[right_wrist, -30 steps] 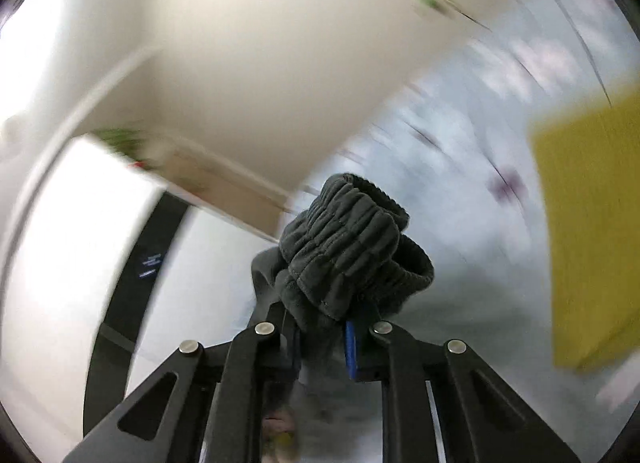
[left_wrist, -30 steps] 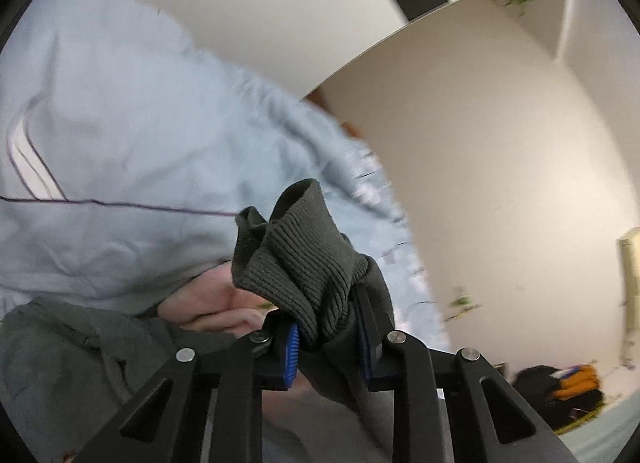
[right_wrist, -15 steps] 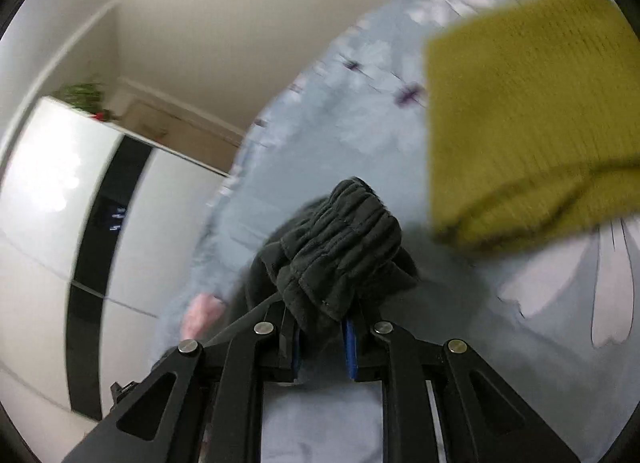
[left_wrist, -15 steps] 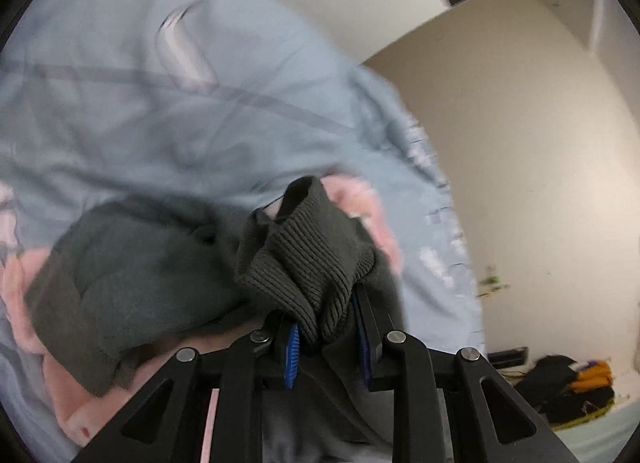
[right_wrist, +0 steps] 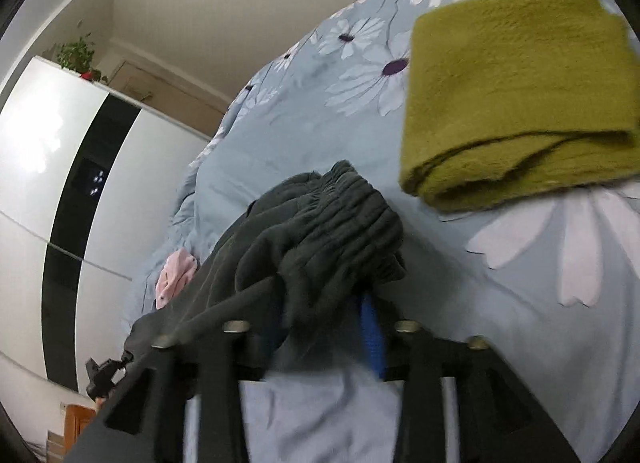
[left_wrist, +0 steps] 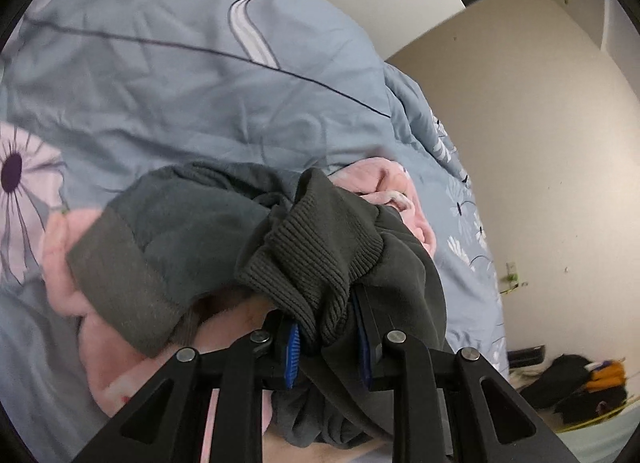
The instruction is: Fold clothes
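A dark grey pair of trousers (left_wrist: 180, 231) lies bunched on a light blue flowered bedspread (left_wrist: 180, 75). My left gripper (left_wrist: 326, 347) is shut on its ribbed cuff (left_wrist: 316, 259), over a pink garment (left_wrist: 392, 187). My right gripper (right_wrist: 324, 327) is shut on the gathered elastic waistband (right_wrist: 340, 215), low over the bedspread (right_wrist: 520, 323). The trousers stretch away to the left in the right wrist view, with the pink garment (right_wrist: 176, 275) beyond them.
A folded olive-green towel (right_wrist: 516, 103) lies on the bed just right of the waistband. A white and black wardrobe (right_wrist: 60, 183) stands past the bed's edge. A beige wall (left_wrist: 540, 183) and dark clothes on the floor (left_wrist: 580, 387) are at the right.
Both grippers have come down toward the bed with the trousers. The bedspread, pink garment and green towel now fill the views where wall and wardrobe showed before.
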